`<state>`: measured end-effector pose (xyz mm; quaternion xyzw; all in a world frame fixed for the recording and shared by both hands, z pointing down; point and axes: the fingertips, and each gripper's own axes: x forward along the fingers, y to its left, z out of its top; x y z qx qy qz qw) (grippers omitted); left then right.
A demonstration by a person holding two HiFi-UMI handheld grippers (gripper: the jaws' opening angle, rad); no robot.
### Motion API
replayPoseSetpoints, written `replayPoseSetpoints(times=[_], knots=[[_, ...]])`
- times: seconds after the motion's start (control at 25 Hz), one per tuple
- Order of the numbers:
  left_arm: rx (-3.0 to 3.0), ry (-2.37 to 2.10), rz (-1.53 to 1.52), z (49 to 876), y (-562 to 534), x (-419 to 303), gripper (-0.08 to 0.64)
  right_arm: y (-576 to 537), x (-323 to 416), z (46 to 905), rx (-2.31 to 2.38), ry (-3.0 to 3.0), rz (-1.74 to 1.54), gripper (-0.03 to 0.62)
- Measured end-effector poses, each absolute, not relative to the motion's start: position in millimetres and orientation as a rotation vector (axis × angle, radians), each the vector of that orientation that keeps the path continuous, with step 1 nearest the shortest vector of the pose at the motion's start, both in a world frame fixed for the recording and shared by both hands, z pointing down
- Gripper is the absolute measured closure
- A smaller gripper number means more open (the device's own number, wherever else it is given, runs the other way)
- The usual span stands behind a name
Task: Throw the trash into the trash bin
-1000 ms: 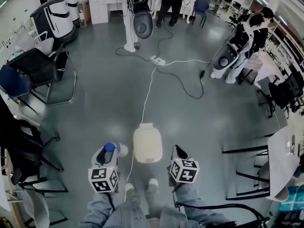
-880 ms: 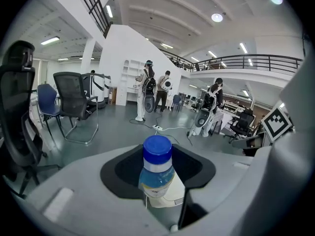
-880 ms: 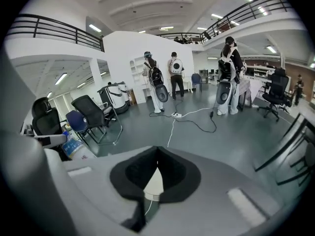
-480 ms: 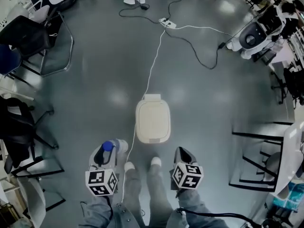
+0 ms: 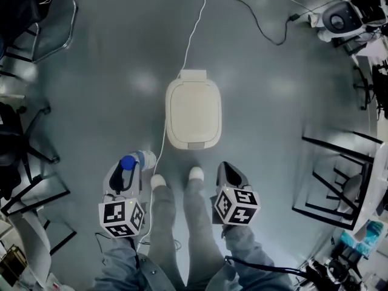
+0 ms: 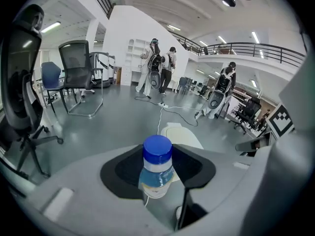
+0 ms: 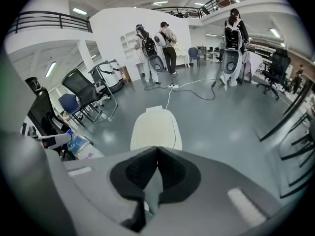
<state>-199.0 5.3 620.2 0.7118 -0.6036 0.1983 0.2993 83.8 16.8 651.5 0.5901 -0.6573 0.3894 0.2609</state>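
Observation:
A cream trash bin (image 5: 193, 108) stands on the grey floor with its lid down, just ahead of the person's feet. My left gripper (image 5: 134, 165) is low and to the bin's near left, shut on a small clear bottle with a blue cap (image 5: 128, 162). In the left gripper view the bottle (image 6: 157, 168) stands upright between the dark pads of the left gripper (image 6: 158, 173), with the bin (image 6: 182, 132) behind it. My right gripper (image 5: 223, 167) is at the bin's near right, shut and empty. In the right gripper view the right gripper (image 7: 156, 156) has its pads meeting, and the bin (image 7: 156, 127) lies straight ahead.
A white cable (image 5: 185, 53) runs along the floor from behind the bin. Office chairs (image 5: 21, 153) stand on the left and a black table frame (image 5: 333, 162) on the right. The person's shoes (image 5: 195, 174) sit close to the bin. Several people (image 6: 160, 73) stand far off.
Both grippers have sunk toward the floor and the head view has tipped down. The bin now looks larger and sits higher in the picture. The bottle stays in the left gripper.

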Motion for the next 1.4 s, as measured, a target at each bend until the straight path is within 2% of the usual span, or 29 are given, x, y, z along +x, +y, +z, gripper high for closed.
replayPoseSetpoints(times=[0.76,1.4], knots=[[1.839,-1.635,0.571,661,14,-231,0.370,-23,46,755,1.484,-1.750,1.004,0.589],[1.788,-1.651,0.576,674,22,-249,0.370,-16,31,797,1.419,-1.705,1.037,0.589]])
